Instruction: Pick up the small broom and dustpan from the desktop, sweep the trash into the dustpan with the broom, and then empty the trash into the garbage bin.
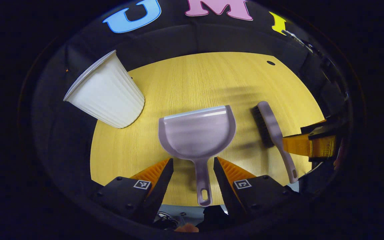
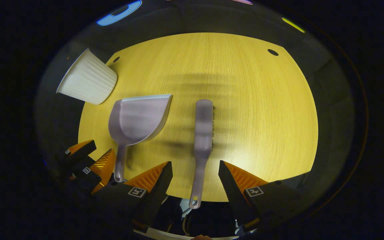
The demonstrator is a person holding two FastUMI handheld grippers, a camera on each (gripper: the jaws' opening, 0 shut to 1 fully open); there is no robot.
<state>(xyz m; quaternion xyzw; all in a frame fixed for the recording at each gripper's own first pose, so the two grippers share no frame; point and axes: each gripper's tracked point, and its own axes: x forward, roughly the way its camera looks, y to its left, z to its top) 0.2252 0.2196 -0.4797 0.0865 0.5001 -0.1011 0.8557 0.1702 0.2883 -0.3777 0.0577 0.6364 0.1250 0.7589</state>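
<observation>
A pale lilac dustpan (image 1: 197,133) lies flat on the wooden desktop (image 1: 192,80). Its thin handle (image 1: 202,181) runs back between the fingers of my left gripper (image 1: 193,163), which is open with a gap on each side. To its right lies the small broom (image 1: 272,130), bristles facing the dustpan. In the right gripper view the broom (image 2: 203,133) points straight away, its handle (image 2: 197,186) between the spread fingers of my right gripper (image 2: 195,165), untouched. The dustpan (image 2: 138,116) and the left gripper (image 2: 97,155) sit to the left there. The right gripper (image 1: 298,138) hovers by the broom's handle.
A white ribbed garbage bin (image 1: 107,91) stands off the desk's far left corner, its mouth up; it appears again as the bin (image 2: 87,78). Small dark holes (image 2: 273,52) mark the desktop's far corners. The desk's front edge runs just under both grippers.
</observation>
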